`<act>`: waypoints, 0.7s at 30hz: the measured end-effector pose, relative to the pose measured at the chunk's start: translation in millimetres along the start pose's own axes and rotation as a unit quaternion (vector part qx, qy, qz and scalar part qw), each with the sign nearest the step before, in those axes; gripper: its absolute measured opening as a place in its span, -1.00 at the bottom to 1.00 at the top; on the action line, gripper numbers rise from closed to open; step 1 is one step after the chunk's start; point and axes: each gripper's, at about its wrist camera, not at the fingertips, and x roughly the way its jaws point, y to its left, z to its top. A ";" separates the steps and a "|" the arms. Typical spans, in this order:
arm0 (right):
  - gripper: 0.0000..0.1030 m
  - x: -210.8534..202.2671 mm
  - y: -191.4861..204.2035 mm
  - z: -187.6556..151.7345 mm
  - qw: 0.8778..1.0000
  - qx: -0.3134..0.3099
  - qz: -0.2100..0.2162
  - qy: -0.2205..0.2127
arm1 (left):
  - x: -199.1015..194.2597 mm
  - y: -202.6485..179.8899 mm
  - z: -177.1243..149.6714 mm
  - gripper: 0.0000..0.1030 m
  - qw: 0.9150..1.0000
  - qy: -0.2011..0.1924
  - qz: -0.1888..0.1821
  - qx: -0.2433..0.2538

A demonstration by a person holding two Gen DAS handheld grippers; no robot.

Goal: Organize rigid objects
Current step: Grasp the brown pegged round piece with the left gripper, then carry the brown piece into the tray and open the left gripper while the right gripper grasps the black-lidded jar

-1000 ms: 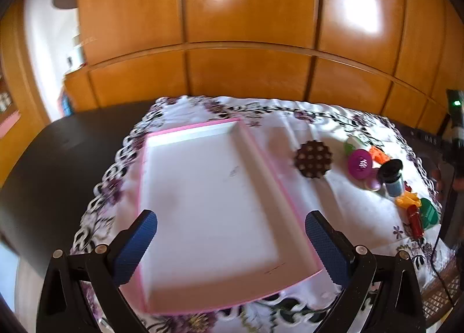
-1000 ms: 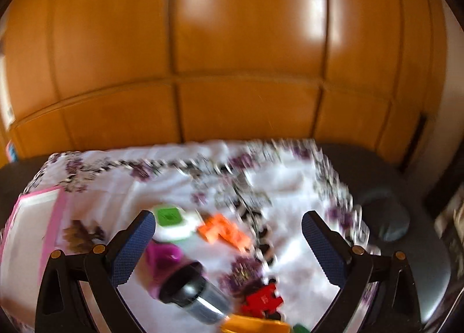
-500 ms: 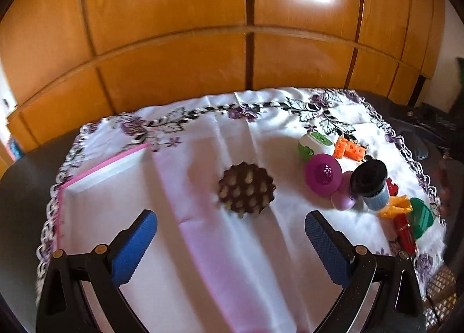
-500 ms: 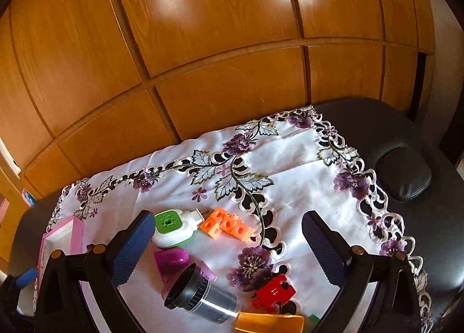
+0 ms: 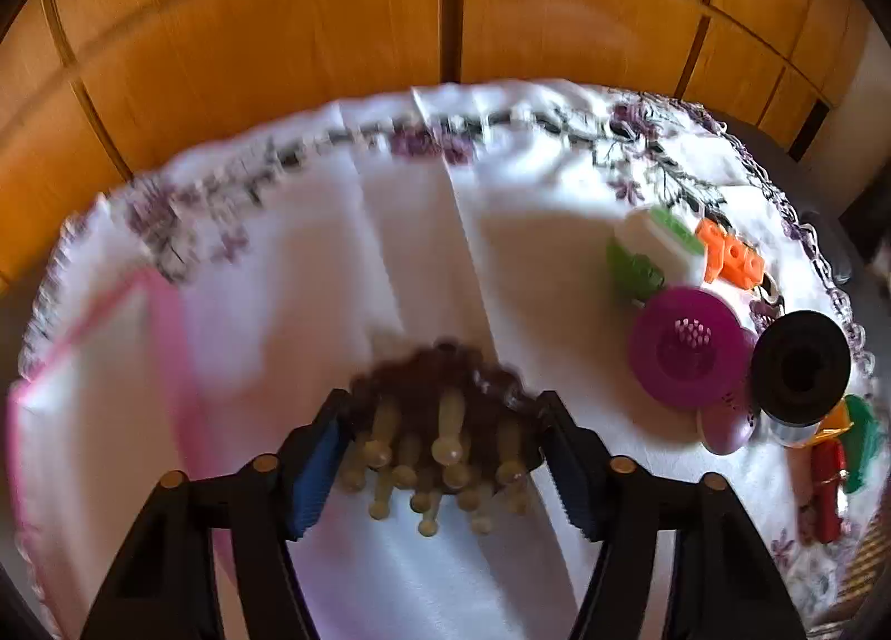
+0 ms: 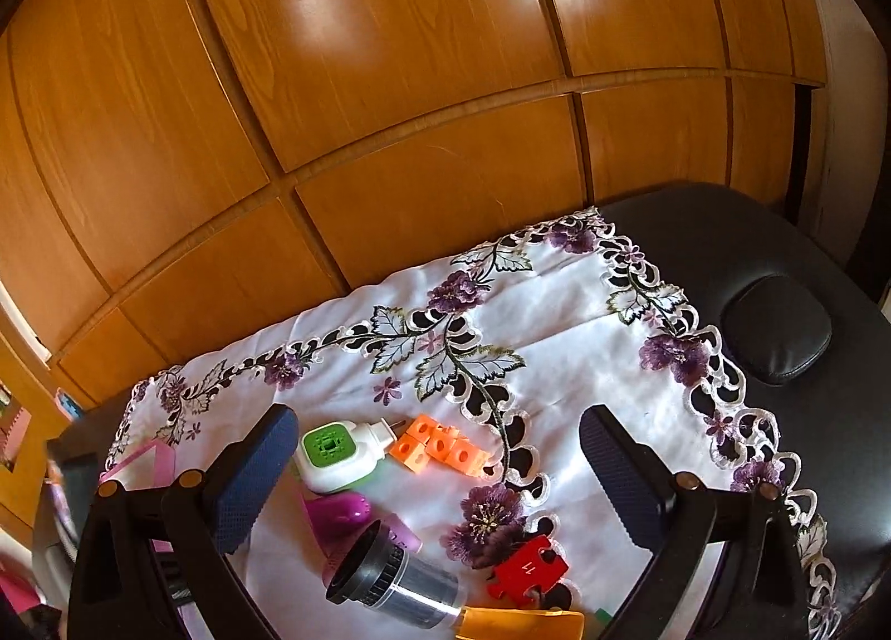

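Note:
A brown round disc with pale studs (image 5: 440, 395) lies on the white embroidered cloth (image 5: 401, 228). It sits between the fingers of my left gripper (image 5: 444, 406), whose jaws are closing, and both blue pads touch its sides; the picture is blurred. A pink-rimmed white tray (image 5: 161, 317) is to the left. My right gripper (image 6: 437, 420) hangs open above a cluster of small things: a green-and-white plug-in device (image 6: 334, 450), orange blocks (image 6: 440, 450), a purple piece (image 6: 339, 512), a black-capped jar (image 6: 390, 579) and a red puzzle piece (image 6: 526, 567).
Wooden cabinet doors (image 6: 390, 83) stand close behind the black padded table (image 6: 807, 261), which has a raised black cushion (image 6: 774, 328) at the right. In the left wrist view a purple strainer (image 5: 690, 345) and the jar (image 5: 799, 375) sit right of the disc.
My left gripper swung right from above the tray to the brown disc, came down over it, and its jaws narrowed around it. The right gripper rolled a little and otherwise stayed put.

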 end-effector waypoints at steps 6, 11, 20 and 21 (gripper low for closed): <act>0.94 9.2 -0.4 -1.4 1.000 -0.002 0.002 0.030 | -17.9 0.1 -7.4 0.27 1.000 -0.027 0.001 -0.009; 0.89 22.9 6.4 -9.7 0.997 -0.021 0.020 0.074 | -47.9 -6.3 -25.9 0.27 0.998 -0.059 -0.009 -0.005; 0.89 44.5 43.1 -37.5 0.979 -0.125 0.051 0.151 | -91.4 -13.7 -58.4 0.27 0.995 -0.087 -0.048 -0.018; 0.89 45.3 46.9 -41.0 0.977 -0.139 0.048 0.155 | -97.8 -12.1 -61.9 0.27 0.994 -0.092 -0.048 -0.018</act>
